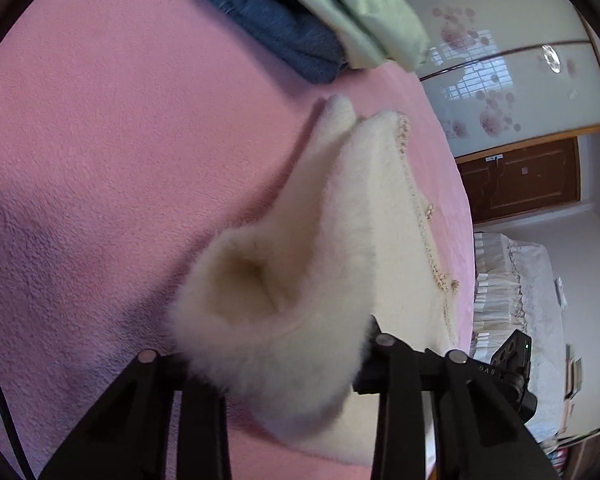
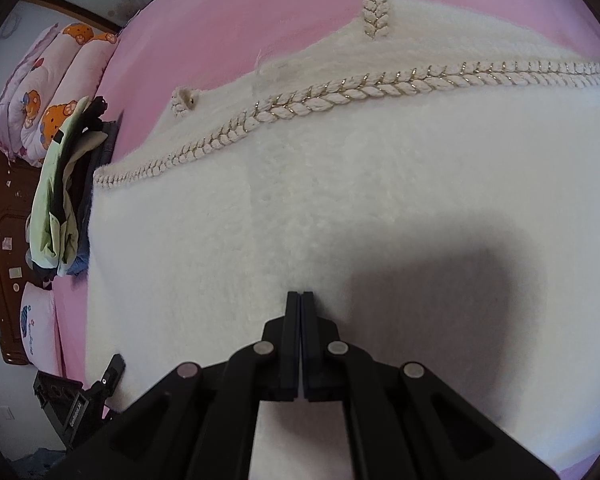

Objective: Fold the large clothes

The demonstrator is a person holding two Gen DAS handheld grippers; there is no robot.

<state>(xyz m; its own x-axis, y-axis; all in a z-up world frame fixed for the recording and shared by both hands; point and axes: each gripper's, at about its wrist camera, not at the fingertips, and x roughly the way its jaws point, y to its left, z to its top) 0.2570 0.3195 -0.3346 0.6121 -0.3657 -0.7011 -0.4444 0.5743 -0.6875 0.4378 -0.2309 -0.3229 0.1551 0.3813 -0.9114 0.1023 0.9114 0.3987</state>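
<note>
Folding is barely begun; a sleeve (image 1: pixel 276 280) is pinched by the left tongs (image 1: pixel 284 364); the right tongs (image 2: pixel 301 300), pressed together, rest on the sweater (image 2: pixel 260 220) at six o'clock.

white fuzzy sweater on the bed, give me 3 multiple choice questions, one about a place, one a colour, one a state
1. Where does the pile of folded clothes lie?
A. on the sweater
B. on the pink bed cover, apart from the sweater
C. on the floor

2. What colour is the bed cover?
A. pink
B. grey
C. yellow

3. How does the right gripper stand?
A. wide open above the cover
B. shut, tips on the sweater
C. shut on a pillow

Answers:
1 B: the left wrist view shows pink cover between the pile and the sweater.
2 A: pink shows all around the sweater in both views.
3 B: its two fingers meet with no gap, against the white fleece.
</note>
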